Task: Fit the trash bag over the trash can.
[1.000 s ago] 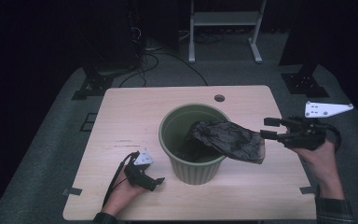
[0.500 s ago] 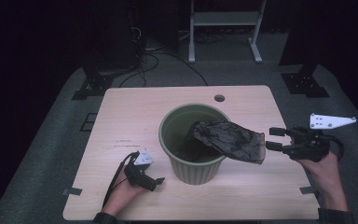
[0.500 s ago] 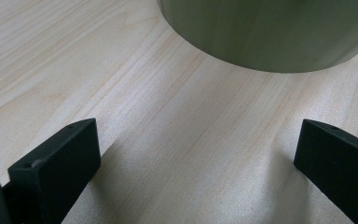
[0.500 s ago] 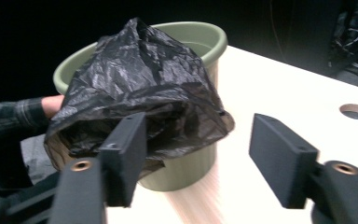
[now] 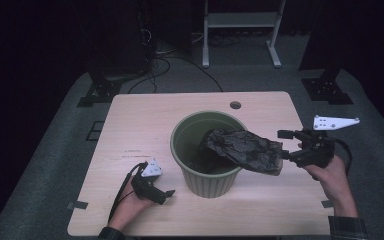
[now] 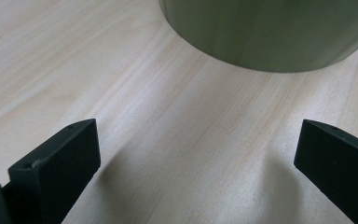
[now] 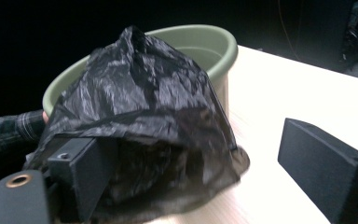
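My right gripper point(image 5: 286, 145) has just been opening its jaws, and they now stand wide; in the right gripper view the black plastic bag point(image 7: 140, 126) lies between them, draped over my near jaw, while the far jaw stands well clear of it, so I judge the pinch on the film released rather than held. Compared with a second ago, this hand has also sunk a little toward the wooden table point(image 5: 145, 125) and slid outward, away from the bin, and the bag's free end has come along with it: it now hangs further over the rim on my gripper's side. The bag itself sits half in the green waste bin point(image 5: 207, 167), one end down inside the mouth, the other spilling out over the rim just in front of my right jaws. To me that means the liner is not yet seated; the mouth of the bag still has to be found, spread and pulled around the rim, so I probably need a fresh grip on an edge. My left gripper point(image 5: 162, 195) rests low on the table with its jaws wide and nothing between them, the bin's wall point(image 6: 270, 32) just ahead of it, ready to steady the bin.
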### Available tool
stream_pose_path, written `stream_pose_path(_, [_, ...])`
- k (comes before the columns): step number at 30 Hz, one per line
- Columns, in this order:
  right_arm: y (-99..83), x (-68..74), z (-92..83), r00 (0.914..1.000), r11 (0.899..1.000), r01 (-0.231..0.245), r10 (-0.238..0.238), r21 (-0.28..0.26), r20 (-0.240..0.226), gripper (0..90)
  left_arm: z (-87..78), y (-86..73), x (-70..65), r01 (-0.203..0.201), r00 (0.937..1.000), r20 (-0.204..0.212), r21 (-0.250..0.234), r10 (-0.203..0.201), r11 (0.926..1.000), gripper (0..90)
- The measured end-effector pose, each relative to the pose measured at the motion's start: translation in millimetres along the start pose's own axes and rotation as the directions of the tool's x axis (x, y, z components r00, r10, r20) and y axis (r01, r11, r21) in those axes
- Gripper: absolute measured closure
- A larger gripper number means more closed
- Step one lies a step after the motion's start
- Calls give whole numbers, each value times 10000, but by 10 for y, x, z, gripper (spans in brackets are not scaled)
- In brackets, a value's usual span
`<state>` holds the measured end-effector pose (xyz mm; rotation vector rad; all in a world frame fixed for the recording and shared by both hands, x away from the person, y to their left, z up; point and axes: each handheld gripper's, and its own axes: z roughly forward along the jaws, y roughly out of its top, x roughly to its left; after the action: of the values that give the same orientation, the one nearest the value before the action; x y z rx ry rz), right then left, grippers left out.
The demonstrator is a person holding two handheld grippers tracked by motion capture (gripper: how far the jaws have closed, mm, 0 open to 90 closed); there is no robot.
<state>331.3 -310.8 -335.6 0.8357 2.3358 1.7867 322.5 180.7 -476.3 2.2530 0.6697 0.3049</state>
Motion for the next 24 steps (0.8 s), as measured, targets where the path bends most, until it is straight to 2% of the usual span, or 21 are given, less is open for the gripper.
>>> stream_pose_path(3, [69, 1, 74, 10000, 10000, 76, -76, 1, -33, 96, -93, 19, 30, 9, 10000, -7, -197, -10, 9998, 0])
stream_pose_path(7, [189, -1, 205, 9998, 9998, 156, -155, 114, -98, 87, -217, 36, 68, 165, 9995, 273, -500, -151, 9986, 0])
stream_pose_path(11, [317, -5, 351, 9994, 9994, 315, -313, 133, -132, 84, -362, 70, 105, 57, 9996, 288, -727, -36, 9973, 0])
stream_pose_path(14, [405, 5, 468, 9989, 9991, 407, -404, 144, -222, 82, -457, 90, 138, 154, 9987, 494, -1055, -103, 9943, 0])
stream_pose_path(15, [452, 20, 536, 9984, 9986, 497, -492, 155, -271, 82, -548, 122, 164, 113, 9981, 610, -1283, -35, 9917, 0])
stream_pose_path(18, [501, 34, 612, 9979, 9982, 564, -558, 184, -342, 82, -619, 148, 175, 148, 9969, 784, -1472, -32, 9890, 0])
stream_pose_path(24, [602, 75, 779, 9962, 9967, 732, -714, 362, -489, 82, -838, 234, 201, 117, 9914, 1299, -2094, 159, 9778, 0])
